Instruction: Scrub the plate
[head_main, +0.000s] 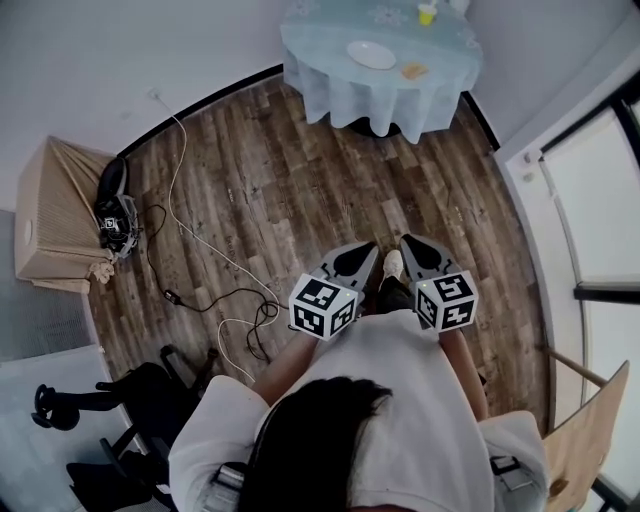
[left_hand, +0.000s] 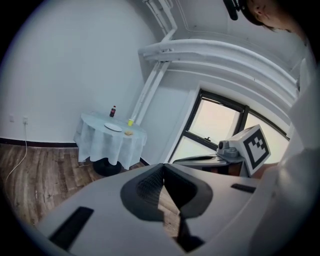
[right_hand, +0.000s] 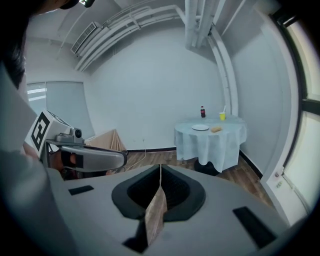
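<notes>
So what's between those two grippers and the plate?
Only bare wooden floor, then the draped edge of the table the plate sits on; the head view shows it.

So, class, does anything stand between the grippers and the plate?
Nothing visible does. Only bare floor lies between the left gripper, the right gripper and the table holding the plate; the cable lies off to the left.

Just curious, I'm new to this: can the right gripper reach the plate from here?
Probably not: the plate lies on the table across the room, far beyond the right gripper; open floor lies between.
</notes>
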